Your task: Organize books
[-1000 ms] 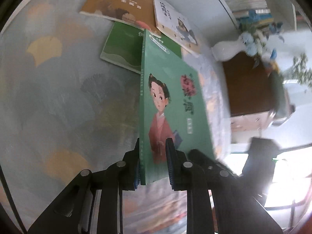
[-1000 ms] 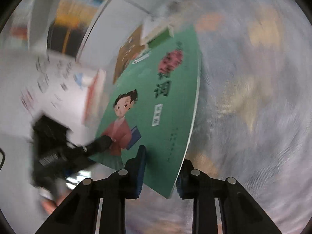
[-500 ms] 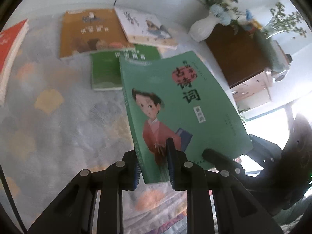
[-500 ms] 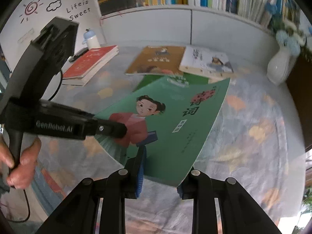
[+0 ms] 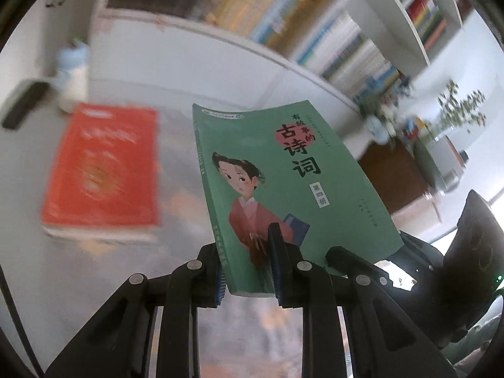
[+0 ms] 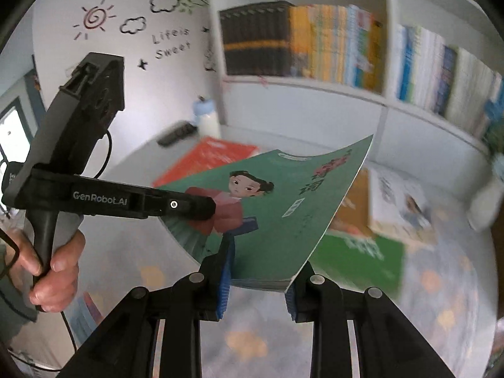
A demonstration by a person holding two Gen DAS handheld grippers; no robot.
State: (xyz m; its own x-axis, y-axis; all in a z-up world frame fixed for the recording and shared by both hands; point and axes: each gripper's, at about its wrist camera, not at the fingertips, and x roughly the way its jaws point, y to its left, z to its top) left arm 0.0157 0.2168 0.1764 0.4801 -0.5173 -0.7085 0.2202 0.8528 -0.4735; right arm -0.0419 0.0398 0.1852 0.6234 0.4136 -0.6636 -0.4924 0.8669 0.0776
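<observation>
A green book (image 5: 283, 173) with a cartoon figure on its cover hangs in the air above the table, cover up and slightly bowed. My left gripper (image 5: 247, 264) is shut on its near edge by the spine. My right gripper (image 6: 260, 277) is shut on the same near edge of the green book (image 6: 283, 214), closer to the open side. In the right wrist view the left gripper's finger (image 6: 189, 204) lies across the cover, and a hand (image 6: 53, 261) holds its handle. A thick red book (image 5: 104, 170) lies flat on the table, beyond and to the left.
An orange book (image 6: 352, 208), a white book (image 6: 400, 201) and a dark green book (image 6: 359, 252) lie on the patterned tablecloth (image 6: 252, 346). A white bookshelf (image 6: 315, 47) full of upright books stands behind. A bottle (image 6: 208, 116), a remote (image 6: 176, 134) and a vase (image 6: 485, 201) stand by the wall.
Both grippers have raised the green book off the table and swung it up towards the bookshelf. It went from standing on edge to lying cover up. Both grips have held.
</observation>
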